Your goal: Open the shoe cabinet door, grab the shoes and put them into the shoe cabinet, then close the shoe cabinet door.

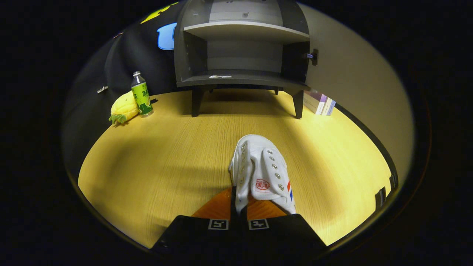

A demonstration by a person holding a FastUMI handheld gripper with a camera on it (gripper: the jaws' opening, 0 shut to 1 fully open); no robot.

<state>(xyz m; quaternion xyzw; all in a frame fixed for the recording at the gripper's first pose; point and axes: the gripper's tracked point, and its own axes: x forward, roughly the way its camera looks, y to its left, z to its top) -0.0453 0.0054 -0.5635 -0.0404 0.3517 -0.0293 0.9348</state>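
Observation:
A white canvas shoe (260, 171) with metal eyelets and a red logo on its tongue hangs from my gripper (238, 207), whose fingers are shut on the shoe's upper edge, toe pointing away. Beyond it stands the grey shoe cabinet (242, 55) on short legs, its door (354, 85) swung open to the right. Inside, an upper shelf (247, 31) and a lower shelf (240, 78) show; a small pale scrap lies on the lower one.
The wooden table top (166, 155) runs from the fingers to the cabinet. Left of the cabinet stand a green-labelled bottle (141, 94) and a yellow pineapple toy (123, 108). Books (319, 103) lie by the cabinet's right leg.

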